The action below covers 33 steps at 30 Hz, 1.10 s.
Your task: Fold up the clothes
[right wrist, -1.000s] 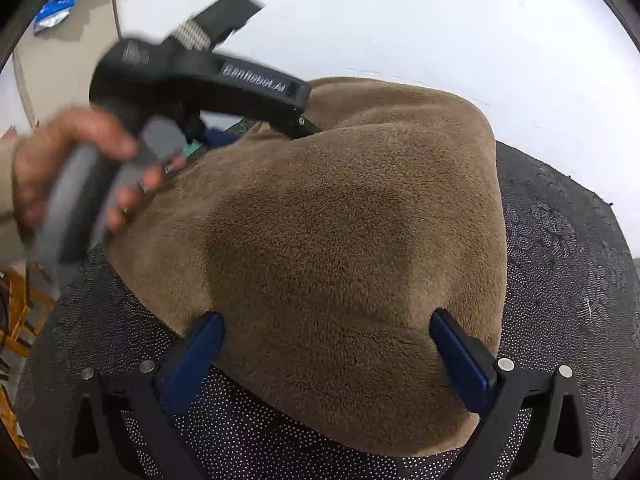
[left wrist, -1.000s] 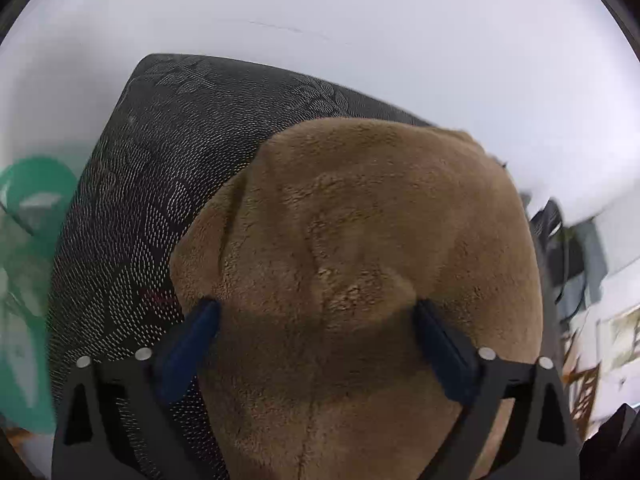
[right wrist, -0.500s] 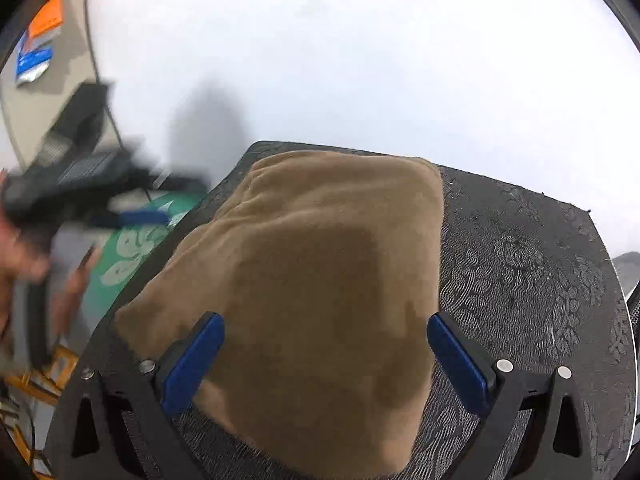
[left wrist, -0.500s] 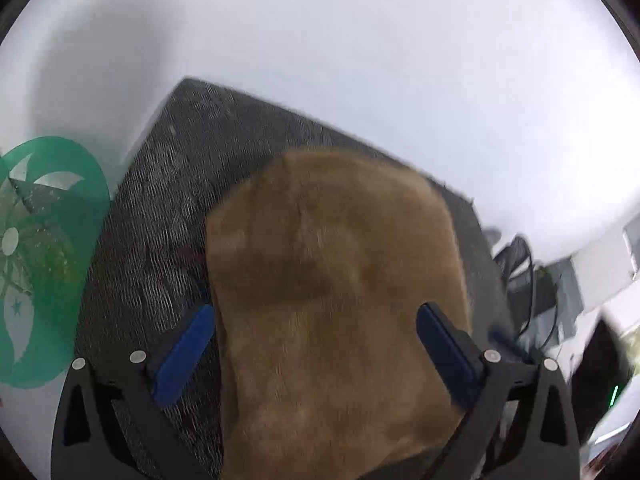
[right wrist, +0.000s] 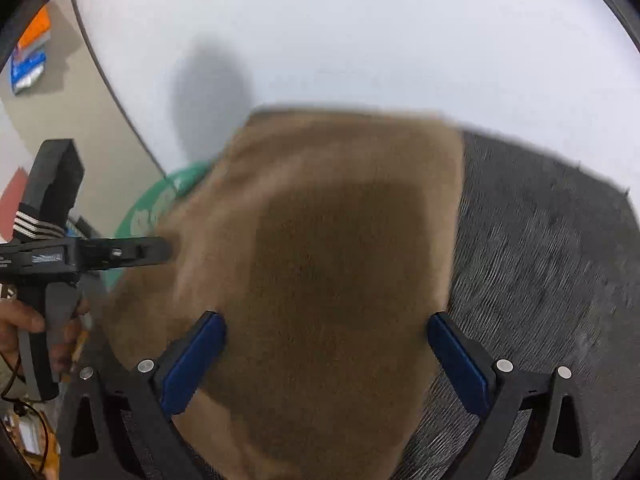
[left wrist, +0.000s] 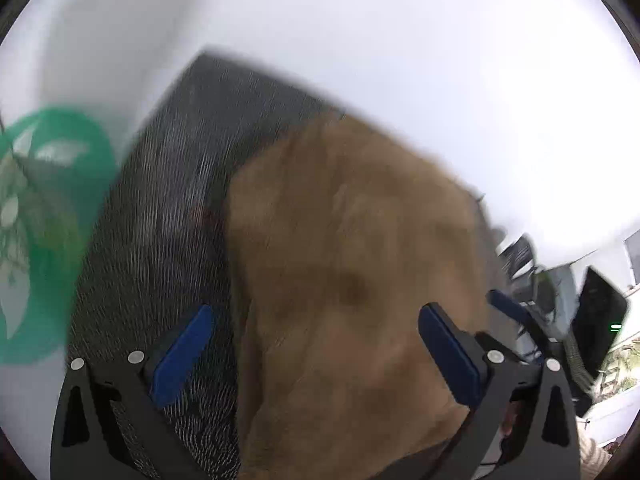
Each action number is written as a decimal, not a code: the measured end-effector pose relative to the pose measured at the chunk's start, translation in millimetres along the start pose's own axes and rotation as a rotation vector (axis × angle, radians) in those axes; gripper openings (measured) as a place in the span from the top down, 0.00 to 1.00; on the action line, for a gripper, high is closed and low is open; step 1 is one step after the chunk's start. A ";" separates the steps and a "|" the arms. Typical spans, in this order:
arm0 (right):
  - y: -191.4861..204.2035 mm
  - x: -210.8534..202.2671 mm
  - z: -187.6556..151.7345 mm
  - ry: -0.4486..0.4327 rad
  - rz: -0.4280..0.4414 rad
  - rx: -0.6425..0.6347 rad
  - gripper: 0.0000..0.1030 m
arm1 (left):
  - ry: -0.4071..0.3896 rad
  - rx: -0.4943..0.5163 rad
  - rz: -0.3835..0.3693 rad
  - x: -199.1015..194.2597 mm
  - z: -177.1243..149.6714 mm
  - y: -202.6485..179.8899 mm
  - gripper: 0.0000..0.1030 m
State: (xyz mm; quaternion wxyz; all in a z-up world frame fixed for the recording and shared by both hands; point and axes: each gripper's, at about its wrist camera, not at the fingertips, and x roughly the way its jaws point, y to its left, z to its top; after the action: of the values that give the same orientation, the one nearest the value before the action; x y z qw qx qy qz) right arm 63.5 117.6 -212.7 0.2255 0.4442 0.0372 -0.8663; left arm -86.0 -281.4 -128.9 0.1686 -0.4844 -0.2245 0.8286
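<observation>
1. In the left wrist view the left claw [left wrist: 314,354] stands spread wide with nothing between its blue pads [left wrist: 182,354]. Both pads hover above the cloth without gripping it.
2. In the right wrist view the right claw [right wrist: 326,360] is likewise spread and empty. Its pads [right wrist: 458,364] sit at either side of the lower middle of the frame.
3. The brown fleece garment [left wrist: 352,288] lies folded into a rough rectangle on a dark patterned cloth [left wrist: 160,216]. That cloth is spread on the white desk [left wrist: 400,40].
4. Seen from the left wrist, the garment fills the centre and lower right of the frame. The dark cloth shows to its left and above it.
5. From the right wrist the garment [right wrist: 332,264] fills the centre, and the dark cloth [right wrist: 540,264] lies to its right.
6. Only the right wrist view shows the person's hand [right wrist: 24,324] at the left edge of the frame. It holds the handle of the left gripper, whose black body points toward the garment's left edge.
7. A green round mat [left wrist: 44,216] shows large at the left edge of the left wrist view. In the right wrist view only a sliver of it [right wrist: 156,208] peeks out beside the garment.
8. Only the left wrist view shows blurred dark room clutter at its right edge.
9. Both views are smeared by motion blur.
</observation>
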 end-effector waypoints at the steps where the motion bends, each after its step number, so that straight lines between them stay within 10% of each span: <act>1: -3.9 -3.0 11.4 -0.024 -0.004 -0.005 0.00 | -0.029 0.012 -0.027 -6.7 10.9 -5.4 0.00; 7: 3.5 -41.4 26.2 -0.021 -0.022 -0.167 0.00 | -0.058 0.079 -0.174 9.0 65.3 -32.1 0.00; 13: 14.4 -2.7 13.5 0.067 0.040 -0.307 0.00 | 0.153 0.027 -0.080 90.9 65.2 -0.4 0.00; 22: -14.2 18.8 5.6 0.095 0.141 -0.157 0.00 | 0.191 0.123 0.026 109.1 48.9 17.2 0.00; 29: 12.1 -15.2 9.7 0.025 -0.028 -0.204 0.00 | 0.140 0.050 -0.031 55.3 57.4 30.1 0.00; 33: 44.5 -58.5 -6.0 -0.084 0.033 -0.237 0.00 | 0.089 0.010 -0.101 12.7 59.0 44.4 0.00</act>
State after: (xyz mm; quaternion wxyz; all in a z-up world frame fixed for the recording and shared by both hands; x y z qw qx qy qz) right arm 116.4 100.3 -164.2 0.2920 0.3783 0.1225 -0.8698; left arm -146.6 -324.9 -136.6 0.2225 -0.5079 -0.2370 0.7977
